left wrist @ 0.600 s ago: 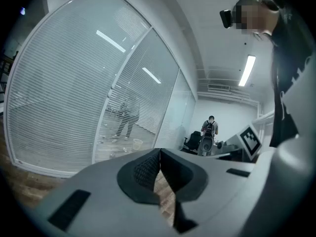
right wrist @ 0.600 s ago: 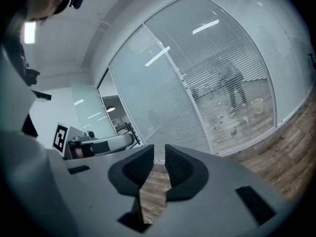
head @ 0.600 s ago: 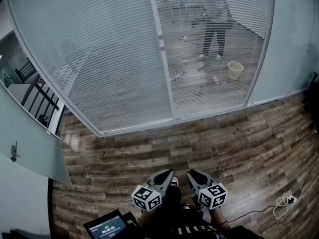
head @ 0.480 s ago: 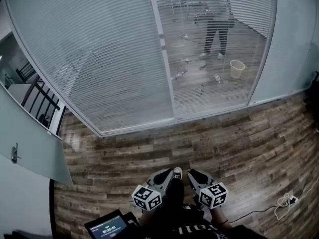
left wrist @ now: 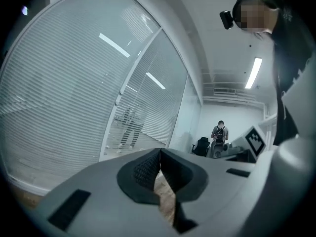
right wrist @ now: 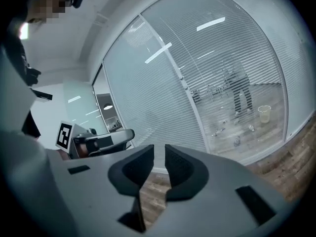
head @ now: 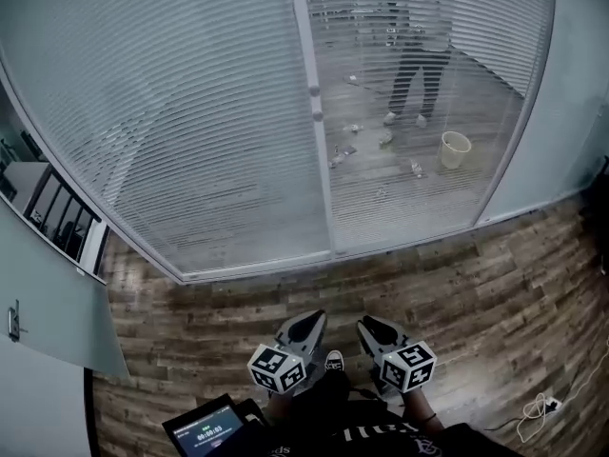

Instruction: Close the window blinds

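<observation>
Head view: both grippers sit low at bottom centre, side by side, well short of the glass wall. Neither touches anything.

Left gripper (head: pixel 309 320): jaws pressed together in the left gripper view, nothing between them. Right gripper (head: pixel 371 324): jaws a narrow slit apart in the right gripper view, nothing between, only floor showing through.

The window blinds (head: pixel 171 112) fill the upper half of the frame behind glass, in two panels split by a white upright frame post (head: pixel 319 131).
- Left panel: slats look turned flat and mostly opaque.
- Right panel (head: pixel 495 55): slats let the room beyond show through.

Seen through the right panel:
- a standing person (head: pixel 419 46), upper right
- a pale bucket (head: pixel 456 149) on the floor near them
- small bits of litter scattered left of the bucket

Wood plank floor (head: pixel 476 274) runs across the middle of the frame. A tablet screen (head: pixel 205 433) is at the bottom left. A white cable (head: pixel 542 407) lies coiled at the bottom right. A shoe tip (head: pixel 334 360) shows between the two grippers.
</observation>
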Tool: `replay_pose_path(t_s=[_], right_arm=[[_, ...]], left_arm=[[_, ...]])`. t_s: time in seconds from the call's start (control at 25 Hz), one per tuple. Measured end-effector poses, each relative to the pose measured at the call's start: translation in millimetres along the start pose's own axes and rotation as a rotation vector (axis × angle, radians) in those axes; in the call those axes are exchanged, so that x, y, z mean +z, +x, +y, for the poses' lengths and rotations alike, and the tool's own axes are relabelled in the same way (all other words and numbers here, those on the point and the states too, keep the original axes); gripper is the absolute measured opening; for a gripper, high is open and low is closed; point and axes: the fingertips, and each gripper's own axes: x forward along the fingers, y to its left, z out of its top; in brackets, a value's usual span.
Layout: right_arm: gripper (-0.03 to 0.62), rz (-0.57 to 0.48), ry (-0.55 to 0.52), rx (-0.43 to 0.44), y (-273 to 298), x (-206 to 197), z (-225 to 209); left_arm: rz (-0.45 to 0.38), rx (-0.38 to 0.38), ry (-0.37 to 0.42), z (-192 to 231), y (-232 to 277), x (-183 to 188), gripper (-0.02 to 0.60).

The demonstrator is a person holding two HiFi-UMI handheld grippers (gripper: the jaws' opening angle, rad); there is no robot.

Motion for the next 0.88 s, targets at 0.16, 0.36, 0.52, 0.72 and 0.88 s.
replay_pose_path(t_s=[0.16,0.36,0.52,0.72,0.88], right_arm=[[0.080,-0.022,-0.024,-0.005,67,48,-27],[0.080,-0.039,-0.018,-0.027,119,82,-52],[0.080,-0.015,-0.008,-0.058,135,92,-79],[0.080,0.007,0.007,-0.054,164,112,-127],[0.080,0.038,-0.003,0.009,199,132,-167]], left_arm=[[-0.035,-0.013,0.014,61,48,41,0.005],[-0.029,-0.016,0.023,117,96,65,0.005],[-0.001,0.006,0.030,141,125,67,0.005],[-0.007,0.056,0.031,172,170,80,0.005],[-0.043,0.133,0.056,205,216,104,0.006]])
